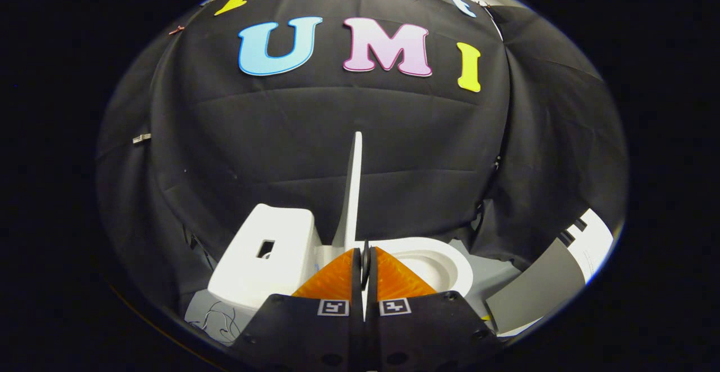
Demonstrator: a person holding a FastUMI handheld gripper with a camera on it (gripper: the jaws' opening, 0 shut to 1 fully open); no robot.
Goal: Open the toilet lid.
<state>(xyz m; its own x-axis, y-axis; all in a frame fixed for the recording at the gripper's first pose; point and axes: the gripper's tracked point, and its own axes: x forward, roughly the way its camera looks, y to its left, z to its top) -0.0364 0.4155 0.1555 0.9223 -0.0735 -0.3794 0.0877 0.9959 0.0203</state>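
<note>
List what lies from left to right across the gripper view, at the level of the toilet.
Toilet tank → raised toilet lid, seen edge-on, with the tongs closed on its lower edge → open toilet bowl → grey board.

Black cloth wall (315,135) hangs creased behind a pale grey floor (484,287).

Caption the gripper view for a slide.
Gripper shut on the upright toilet lid, bowl exposed, tank beside.

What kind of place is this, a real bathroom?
Probably a staged booth, not a bathroom: a small white toilet, lid upright and pinched in the gripper, stands before a black cloth wall.
</note>
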